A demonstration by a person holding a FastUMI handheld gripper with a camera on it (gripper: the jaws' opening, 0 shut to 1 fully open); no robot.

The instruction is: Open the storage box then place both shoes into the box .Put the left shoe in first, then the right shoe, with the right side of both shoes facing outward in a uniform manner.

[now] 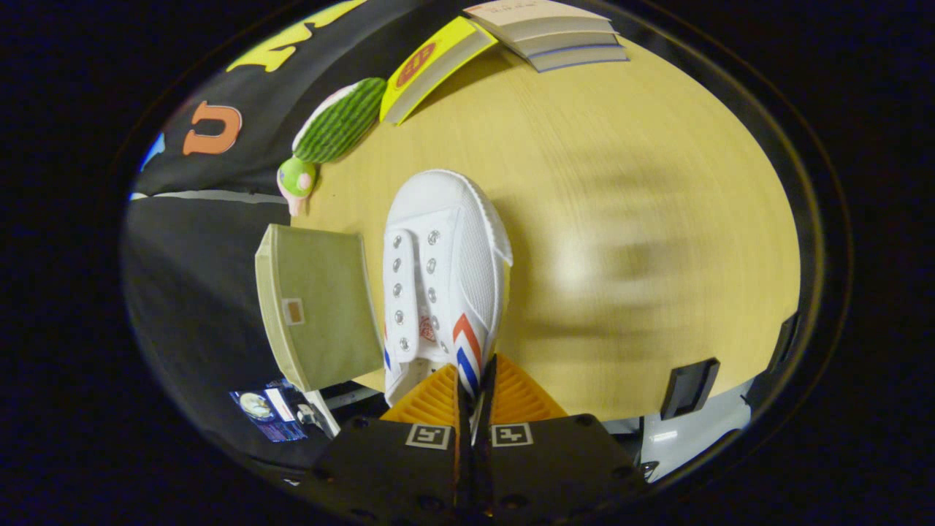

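A white canvas shoe (442,277) with red and blue stripes hangs from my gripper (476,380), toe pointing away from me. Both orange fingers (434,400) are pressed together on the side wall of the shoe near its opening, so the gripper is shut on it. The shoe is lifted above the wooden table (621,241). Just beside the shoe, on the striped side's opposite flank, stands the olive-green storage box (318,307) at the table's edge; only its fabric side or lid shows, and I cannot tell whether it is open.
A green plush toy (332,131) lies beyond the box near the table edge. A yellow book (431,69) and a stack of books (555,36) rest at the far end. A black clamp (690,387) sits on the near table edge.
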